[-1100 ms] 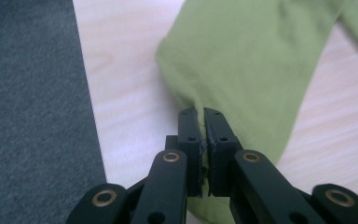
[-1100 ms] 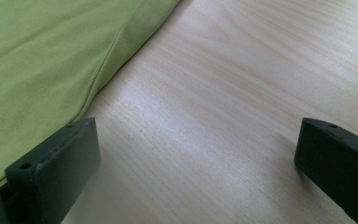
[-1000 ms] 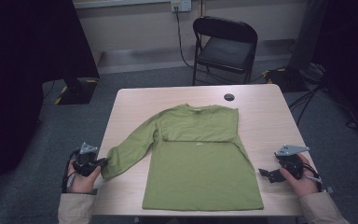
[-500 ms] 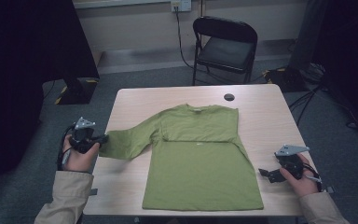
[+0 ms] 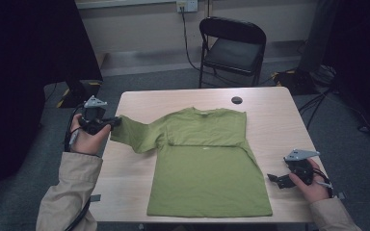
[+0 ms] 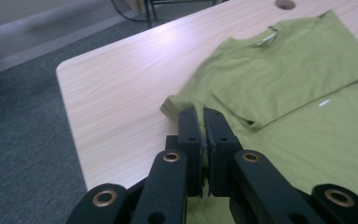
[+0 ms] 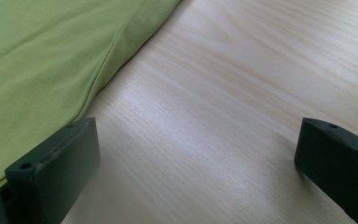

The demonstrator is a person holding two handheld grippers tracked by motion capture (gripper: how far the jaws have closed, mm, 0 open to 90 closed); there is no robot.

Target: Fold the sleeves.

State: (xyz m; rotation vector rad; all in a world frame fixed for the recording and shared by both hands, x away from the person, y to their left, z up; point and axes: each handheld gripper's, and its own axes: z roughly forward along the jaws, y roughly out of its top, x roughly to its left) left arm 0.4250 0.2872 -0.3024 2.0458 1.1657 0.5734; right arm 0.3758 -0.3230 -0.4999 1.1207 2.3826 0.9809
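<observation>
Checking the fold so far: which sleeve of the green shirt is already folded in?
The sleeve nearer the open right gripper; the other is stretched out, pinched by the left gripper.

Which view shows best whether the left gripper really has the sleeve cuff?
The left gripper view: the left gripper is shut on the sleeve cuff. The high view shows the sleeve lifted off the table. The right gripper view shows the shirt's edge.
</observation>
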